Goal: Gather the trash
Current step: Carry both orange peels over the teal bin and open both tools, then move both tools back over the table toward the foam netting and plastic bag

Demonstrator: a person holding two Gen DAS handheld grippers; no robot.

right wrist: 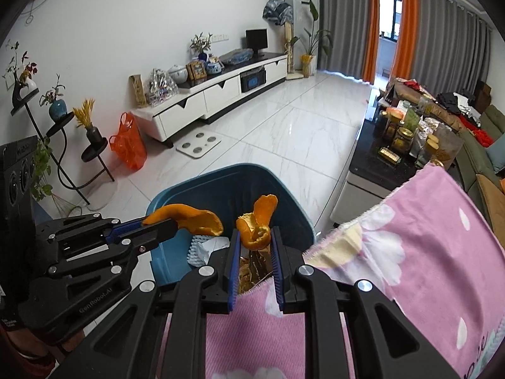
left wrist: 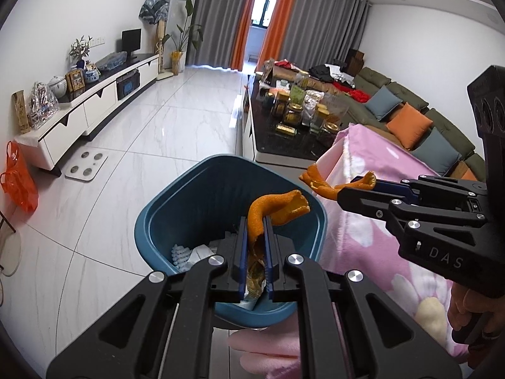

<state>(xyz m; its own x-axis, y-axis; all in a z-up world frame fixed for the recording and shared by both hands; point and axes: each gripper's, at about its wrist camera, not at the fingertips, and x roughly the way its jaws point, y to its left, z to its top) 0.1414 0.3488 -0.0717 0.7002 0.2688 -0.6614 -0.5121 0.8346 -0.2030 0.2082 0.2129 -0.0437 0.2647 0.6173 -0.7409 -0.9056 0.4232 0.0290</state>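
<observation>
A blue trash bin stands on the floor below both grippers, with white paper and a gold wrapper inside. My left gripper is shut on a curled strip of orange peel, held over the bin's opening. My right gripper is shut on a second piece of orange peel, above the bin at its right edge. In the left wrist view the right gripper comes in from the right with its peel. In the right wrist view the left gripper and its peel are at the left.
A table under a pink flowered cloth stands just right of the bin. Beyond it are a dark coffee table crowded with jars and a green sofa. An orange plastic bag, a floor scale and a white TV cabinet lie across the tiled floor.
</observation>
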